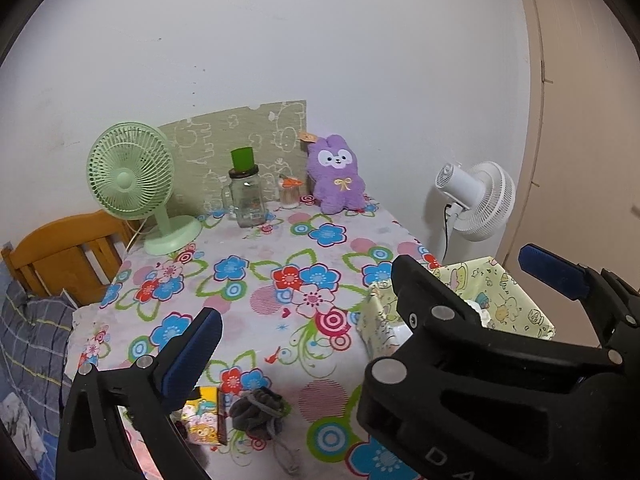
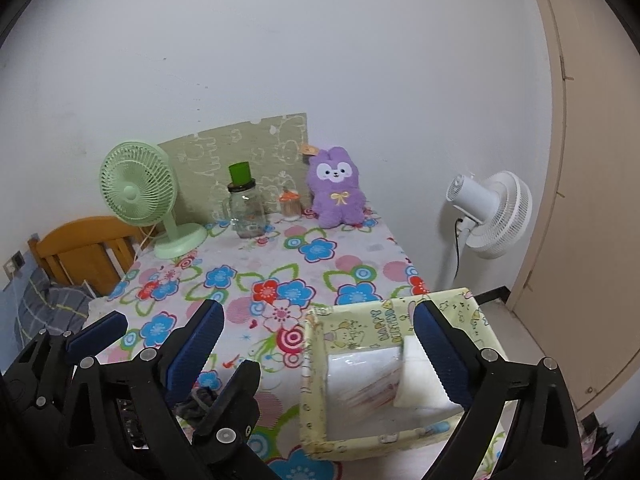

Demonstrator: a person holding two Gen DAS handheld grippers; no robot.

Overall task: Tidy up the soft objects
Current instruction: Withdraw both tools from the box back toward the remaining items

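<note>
Reference landmark: the yellow fabric box (image 2: 316,380) standing at the near right edge of the table (image 2: 248,268).

My left tongs (image 1: 368,292) are spread wide, nothing between the pads. They sit to the left of the box.

My right tongs (image 2: 320,340) are likewise wide apart and grip nothing. Their right pad hangs over the box interior; their left pad lies over the tablecloth left of the box.

Box contents: a clear-wrapped white pack (image 2: 360,380) and a white foam block (image 2: 416,376), touching each other.

Left of the box, near the front table edge: a dark grey drawstring pouch (image 1: 256,408), with a yellow cartoon packet (image 1: 202,416) just beside it on its far side.

Far beyond the box, against the wall: a purple plush rabbit (image 2: 338,188), upright.
</note>
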